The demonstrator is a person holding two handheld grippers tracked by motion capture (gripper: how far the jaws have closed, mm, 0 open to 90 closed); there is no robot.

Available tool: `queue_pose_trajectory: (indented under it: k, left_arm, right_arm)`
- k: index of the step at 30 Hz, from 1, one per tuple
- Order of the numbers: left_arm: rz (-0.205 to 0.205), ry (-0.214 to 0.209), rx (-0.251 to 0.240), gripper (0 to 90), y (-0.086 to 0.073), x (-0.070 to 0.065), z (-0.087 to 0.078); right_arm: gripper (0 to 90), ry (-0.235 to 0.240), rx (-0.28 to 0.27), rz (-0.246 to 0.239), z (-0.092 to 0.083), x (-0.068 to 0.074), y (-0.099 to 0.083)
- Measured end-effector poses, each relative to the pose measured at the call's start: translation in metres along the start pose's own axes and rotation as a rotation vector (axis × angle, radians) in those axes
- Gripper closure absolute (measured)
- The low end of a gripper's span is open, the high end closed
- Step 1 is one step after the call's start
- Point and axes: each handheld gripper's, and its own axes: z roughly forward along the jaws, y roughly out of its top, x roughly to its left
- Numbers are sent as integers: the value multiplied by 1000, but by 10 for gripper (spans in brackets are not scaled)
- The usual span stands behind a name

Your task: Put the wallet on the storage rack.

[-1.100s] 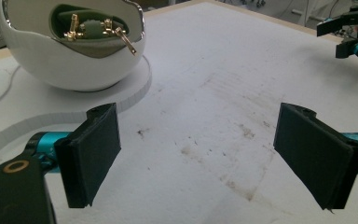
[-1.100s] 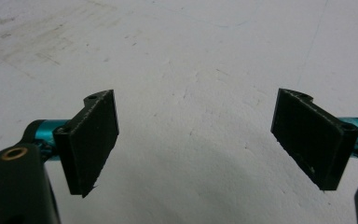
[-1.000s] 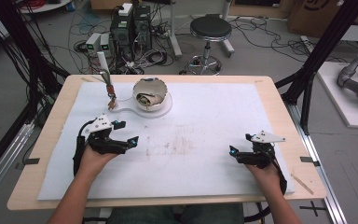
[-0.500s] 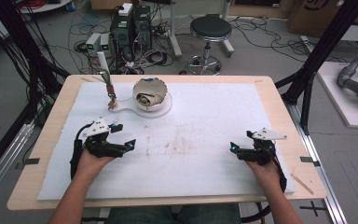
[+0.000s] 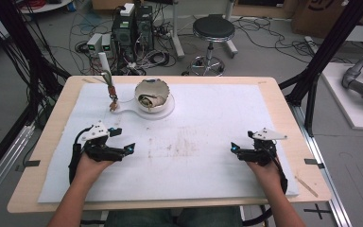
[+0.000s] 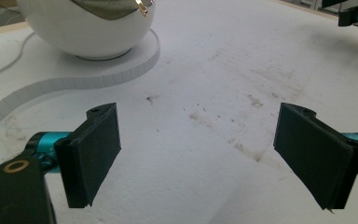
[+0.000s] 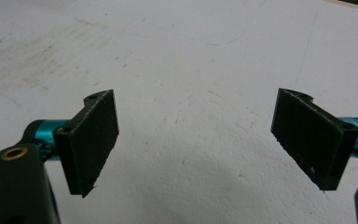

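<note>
A white bowl [image 5: 152,94] with a crumpled brownish thing inside stands on a white flat base [image 5: 163,113] at the back of the table. In the left gripper view the bowl [image 6: 88,32] is ahead and to the left, on its base [image 6: 121,70]. My left gripper [image 5: 123,140] rests low over the white sheet at front left, open and empty, well short of the bowl. Its jaws stand wide apart around bare sheet [image 6: 198,154]. My right gripper [image 5: 240,144] sits at front right, open and empty [image 7: 196,144]. It also shows far off [image 6: 354,16].
A white foam sheet [image 5: 208,118] with brown smudges in the middle covers the wooden table [image 5: 42,156]. A thin upright stick on a small stand [image 5: 109,90] rises left of the bowl. Black frame posts, cables and a stool [image 5: 212,33] lie beyond the table.
The left gripper has eased slightly back and to the left. The right gripper has barely moved. Both stay open.
</note>
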Motion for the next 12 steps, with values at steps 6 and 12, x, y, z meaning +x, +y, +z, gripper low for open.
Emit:
queue_pose_trajectory:
  k: [6, 12]
  left_arm:
    - [-6, 1, 11, 146, -1, 1, 2]
    - [-6, 5, 46, 147, -3, 2, 6]
  right_arm:
    - [150, -2, -4, 6, -1, -2, 0]
    - [150, -6, 2, 9, 0, -2, -1]
